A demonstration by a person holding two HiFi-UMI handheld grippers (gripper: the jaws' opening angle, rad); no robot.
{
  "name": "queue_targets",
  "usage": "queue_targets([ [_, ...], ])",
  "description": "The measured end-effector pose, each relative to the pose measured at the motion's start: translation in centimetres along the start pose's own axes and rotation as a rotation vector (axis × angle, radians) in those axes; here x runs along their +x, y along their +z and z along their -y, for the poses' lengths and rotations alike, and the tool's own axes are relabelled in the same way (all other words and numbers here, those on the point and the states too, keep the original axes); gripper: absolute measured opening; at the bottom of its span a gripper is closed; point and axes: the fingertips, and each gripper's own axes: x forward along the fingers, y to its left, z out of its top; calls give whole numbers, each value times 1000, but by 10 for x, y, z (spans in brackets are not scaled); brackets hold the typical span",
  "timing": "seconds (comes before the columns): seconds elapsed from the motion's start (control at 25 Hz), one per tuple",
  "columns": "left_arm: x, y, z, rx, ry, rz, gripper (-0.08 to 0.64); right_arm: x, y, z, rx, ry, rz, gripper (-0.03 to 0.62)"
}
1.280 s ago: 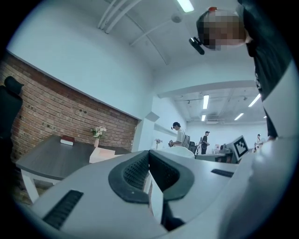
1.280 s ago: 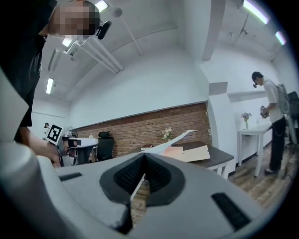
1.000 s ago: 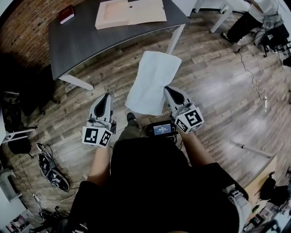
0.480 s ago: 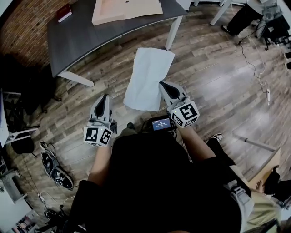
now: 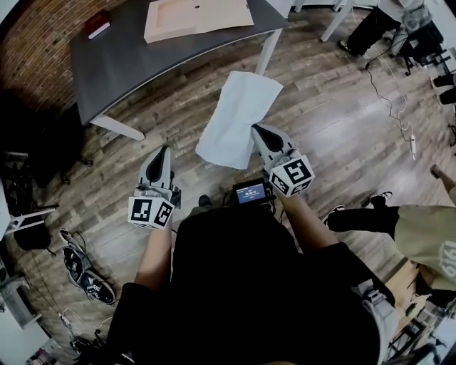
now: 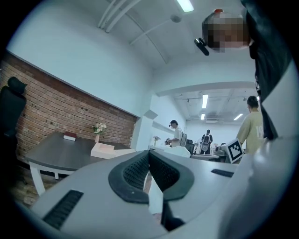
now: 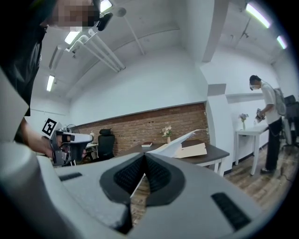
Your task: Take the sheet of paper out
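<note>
A white sheet of paper (image 5: 239, 117) hangs in the air above the wooden floor, in front of the dark grey table (image 5: 142, 64). My right gripper (image 5: 258, 132) is shut on its near right edge. In the right gripper view the sheet (image 7: 180, 142) runs out from between the pressed pads (image 7: 156, 175) toward the table. My left gripper (image 5: 162, 153) is off to the left of the sheet, apart from it. Its jaws meet at the tip with nothing between them (image 6: 149, 156).
On the table lie a tan folder (image 5: 196, 16) and a red book (image 5: 97, 23). A black chair (image 5: 35, 142) stands at the left, and shoes (image 5: 85, 274) lie on the floor. A person's leg (image 5: 399, 221) reaches in from the right. Cables (image 5: 399, 121) trail across the floor.
The sheet stays in my right gripper and its far end has swung slightly right. My left gripper has shifted a little. A person's leg has come into view at the right.
</note>
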Motion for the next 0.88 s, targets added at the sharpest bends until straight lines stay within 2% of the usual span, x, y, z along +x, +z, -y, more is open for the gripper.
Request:
queue_targets([
  [0.36,-17,-10,-12,-33,12,-11,-5,6,-4,-19,6,8,7,2],
  [0.88,-11,-13,3,-47,10,-15,-5,-6,-7,-4,29,-2,17,3],
])
